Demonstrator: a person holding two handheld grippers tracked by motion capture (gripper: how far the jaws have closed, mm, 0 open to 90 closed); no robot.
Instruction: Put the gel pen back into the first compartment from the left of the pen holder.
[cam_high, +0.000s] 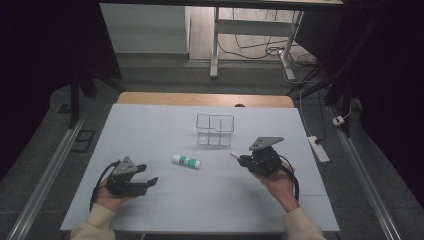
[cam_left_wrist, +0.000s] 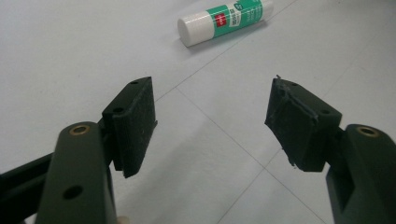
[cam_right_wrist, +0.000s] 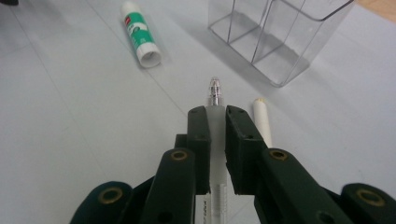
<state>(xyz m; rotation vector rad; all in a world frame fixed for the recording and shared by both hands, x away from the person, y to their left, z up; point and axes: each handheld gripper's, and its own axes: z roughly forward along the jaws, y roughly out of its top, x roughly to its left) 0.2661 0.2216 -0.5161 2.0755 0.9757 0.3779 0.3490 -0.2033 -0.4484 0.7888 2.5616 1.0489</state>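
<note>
Clear divided organizer (cam_high: 215, 130) sat empty at far centre. Right gripper (cam_right_wrist: 216, 122) clamped a pen (cam_right_wrist: 214, 91); left gripper (cam_left_wrist: 212, 123) gaped, holding nothing.

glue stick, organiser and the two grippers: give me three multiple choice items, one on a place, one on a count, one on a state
1. Where does the glue stick lie?
A. inside the clear organiser
B. flat on the table between the two grippers
C. between the left gripper's pads

2. How many stick-shaped things show in the right gripper view besides the glue stick?
A. none
B. one
C. two

3. How do the jaws of the left gripper stand?
A. wide apart with nothing between them
B. shut on the glue stick
C. shut on a pen

Key: 1 B, it lies on the white table, short of the clear organiser. 2 C, a clear pen clamped in the right gripper and a white stick beside it on the table. 3 A, bare table shows between its pads.
</note>
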